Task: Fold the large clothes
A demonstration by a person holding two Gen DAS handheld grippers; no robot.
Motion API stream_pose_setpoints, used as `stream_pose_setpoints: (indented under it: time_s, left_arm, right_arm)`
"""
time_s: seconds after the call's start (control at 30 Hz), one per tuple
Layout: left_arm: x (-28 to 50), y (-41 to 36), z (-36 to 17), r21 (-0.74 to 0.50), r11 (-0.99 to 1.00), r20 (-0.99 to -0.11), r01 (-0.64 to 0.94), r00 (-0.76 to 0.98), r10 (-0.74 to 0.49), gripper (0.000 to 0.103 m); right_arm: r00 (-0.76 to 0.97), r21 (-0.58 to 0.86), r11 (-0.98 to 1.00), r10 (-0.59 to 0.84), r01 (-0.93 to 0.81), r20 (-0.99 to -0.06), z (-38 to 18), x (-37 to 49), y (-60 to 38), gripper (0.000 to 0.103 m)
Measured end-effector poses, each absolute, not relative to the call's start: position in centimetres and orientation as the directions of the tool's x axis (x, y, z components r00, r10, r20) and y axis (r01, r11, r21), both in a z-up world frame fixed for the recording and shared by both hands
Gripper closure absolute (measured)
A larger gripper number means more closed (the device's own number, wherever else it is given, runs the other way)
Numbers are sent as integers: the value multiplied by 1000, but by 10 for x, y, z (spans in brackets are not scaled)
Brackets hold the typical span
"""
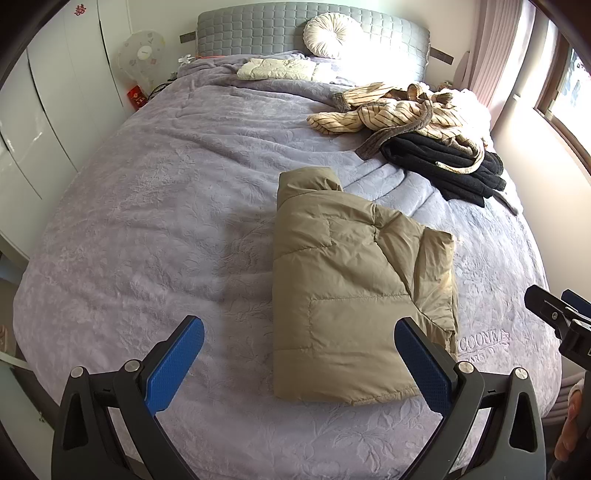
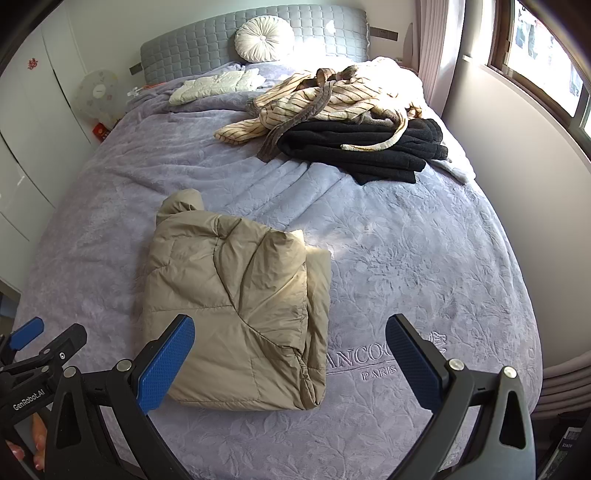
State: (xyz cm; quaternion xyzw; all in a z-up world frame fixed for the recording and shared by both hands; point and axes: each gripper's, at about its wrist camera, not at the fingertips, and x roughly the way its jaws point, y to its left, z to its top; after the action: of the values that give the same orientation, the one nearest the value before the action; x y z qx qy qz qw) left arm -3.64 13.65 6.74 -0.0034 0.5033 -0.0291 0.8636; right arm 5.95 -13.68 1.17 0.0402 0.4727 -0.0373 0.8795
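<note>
- Lying folded into a thick rectangular bundle, the tan puffer jacket is resting on the bed's lavender bedspread, near the foot of the bed, with its rolled hood end pointing toward 12 o'clock.
- The left gripper is hovering above the foot of the bed with its blue-padded fingers spread wide, holding nothing; in the left wrist view the jacket's near edge is sitting between them, toward the finger at 5 o'clock.
- The right gripper is likewise gaping wide and gripping nothing, its blue pads framing the jacket's near right corner, with embroidered lettering on the bedspread showing just beside that corner.
- Each gripper is appearing at the edge of the other's view: the right one at 3 o'clock in the left wrist view, the left one at 8 o'clock in the right wrist view, where fingertips of the person's hand are showing beneath it.
- Beyond the jacket, toward 1 o'clock, a striped cream garment is lying crumpled, partly on top of a folded black garment; both are well apart from the jacket.
- A pale folded item is sitting near the grey quilted headboard at 12 o'clock, and a round white cushion is leaning against that headboard.
- White wardrobe doors are standing at 9 o'clock, and a curtained window is letting in sunlight at 2 o'clock.
</note>
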Motion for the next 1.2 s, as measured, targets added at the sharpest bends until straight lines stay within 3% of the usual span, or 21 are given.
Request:
stream_pose_setpoints:
  time_s: [1.2]
  left_arm:
    - [-43, 139, 68, -43, 999, -865, 30, 499, -52, 0]
  right_arm:
    - [545, 37, 994, -23, 99, -838, 9, 56, -133, 0]
